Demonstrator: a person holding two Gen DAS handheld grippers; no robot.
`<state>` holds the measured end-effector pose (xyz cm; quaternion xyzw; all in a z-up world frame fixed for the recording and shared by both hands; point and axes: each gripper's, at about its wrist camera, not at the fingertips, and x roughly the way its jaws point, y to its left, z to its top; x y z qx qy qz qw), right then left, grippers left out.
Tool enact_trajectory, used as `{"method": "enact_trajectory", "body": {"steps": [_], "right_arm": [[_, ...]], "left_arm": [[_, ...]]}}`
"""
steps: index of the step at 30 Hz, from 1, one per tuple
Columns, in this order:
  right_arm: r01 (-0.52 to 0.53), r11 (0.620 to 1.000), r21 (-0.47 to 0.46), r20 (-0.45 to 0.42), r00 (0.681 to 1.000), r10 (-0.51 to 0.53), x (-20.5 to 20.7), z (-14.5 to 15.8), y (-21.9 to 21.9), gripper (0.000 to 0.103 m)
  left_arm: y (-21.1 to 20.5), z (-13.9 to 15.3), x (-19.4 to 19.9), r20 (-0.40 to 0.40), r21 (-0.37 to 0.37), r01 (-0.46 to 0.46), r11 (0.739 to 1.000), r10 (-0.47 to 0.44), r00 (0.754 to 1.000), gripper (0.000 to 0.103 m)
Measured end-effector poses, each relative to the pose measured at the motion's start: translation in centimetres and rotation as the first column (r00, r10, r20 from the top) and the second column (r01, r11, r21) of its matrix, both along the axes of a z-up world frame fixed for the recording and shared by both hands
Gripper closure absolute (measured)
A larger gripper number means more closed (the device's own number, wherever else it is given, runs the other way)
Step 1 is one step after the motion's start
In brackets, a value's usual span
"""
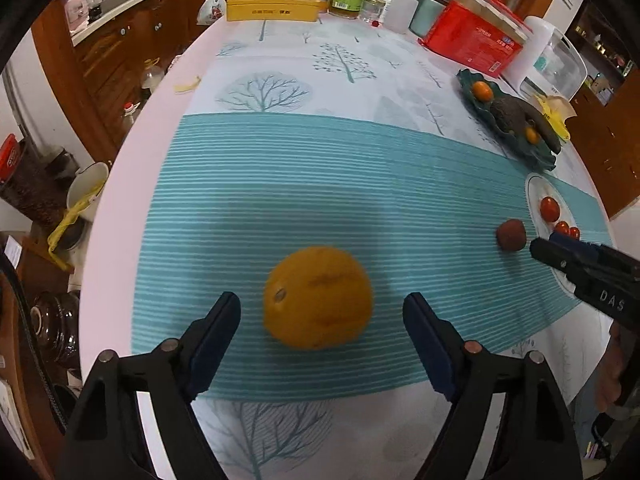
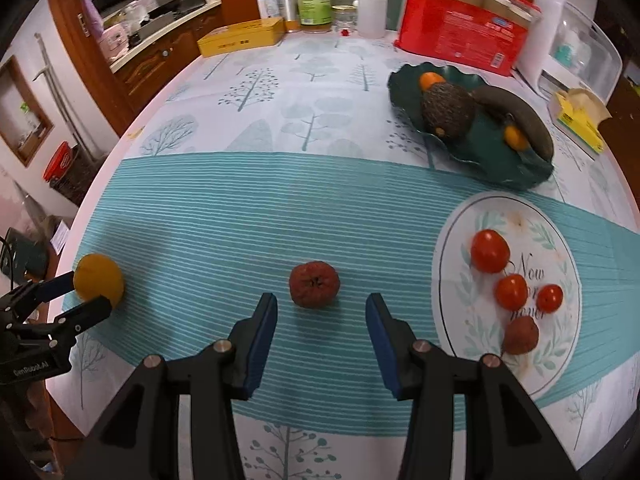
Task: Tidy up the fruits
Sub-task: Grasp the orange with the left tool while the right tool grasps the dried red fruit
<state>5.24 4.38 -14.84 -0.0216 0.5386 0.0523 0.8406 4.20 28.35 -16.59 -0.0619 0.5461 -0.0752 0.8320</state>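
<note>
A large orange fruit point(image 1: 318, 298) lies on the striped teal mat, between the fingers of my left gripper point(image 1: 322, 299), which stands open with gaps on both sides. The right wrist view shows the same orange fruit point(image 2: 98, 278) at the far left with the left gripper point(image 2: 76, 298) around it. A wrinkled red-brown fruit point(image 2: 315, 284) sits just ahead of my right gripper point(image 2: 320, 300), which is open and holds nothing. To the right, the white plate point(image 2: 532, 220) holds three cherry tomatoes point(image 2: 490, 251) and a brown fruit point(image 2: 520, 335).
A dark green leaf-shaped dish point(image 2: 404, 88) at the back right carries an avocado point(image 2: 448, 110), small orange fruits and a long dark fruit. A yellow box point(image 2: 240, 38), bottles, a red box point(image 2: 460, 32) and a white appliance line the far edge. The table's left edge drops to floor clutter.
</note>
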Motion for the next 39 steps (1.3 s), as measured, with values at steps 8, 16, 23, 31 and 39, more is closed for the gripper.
{"method": "enact_trajectory", "body": {"steps": [8,16,23,31,39], "right_arm": [[0.014,1.000,0.011,-0.008,1.000,-0.013,0.3,-0.6,-0.2,0.056],[0.008,1.000,0.024,-0.009,1.000,-0.007,0.7,-1.1,-0.1,0.057],[-0.002,0.999,0.038,-0.035,0.999,0.003,1.5,-2.1,0.1,0.056],[-0.006,0.999,0.041,-0.039,0.999,0.007,1.9,-3.0,0.1,0.058],[-0.036,0.998,0.042,-0.035,0.999,0.037,2.0,-3.2,0.2,0.072]], "left_arm": [[-0.2,-0.4,0.5,-0.007,0.001,-0.016,1.000,0.016,1.000,0.037],[0.0,-1.3,0.9,-0.048,-0.004,-0.057,0.998,0.057,0.997,0.046],[0.0,-1.5,1.1,-0.053,-0.001,-0.069,0.998,0.069,0.996,0.049],[-0.4,-1.4,1.1,-0.048,0.020,-0.080,0.997,0.081,0.996,0.051],[-0.8,-1.3,1.1,-0.046,0.053,-0.086,0.995,0.088,0.995,0.052]]}}
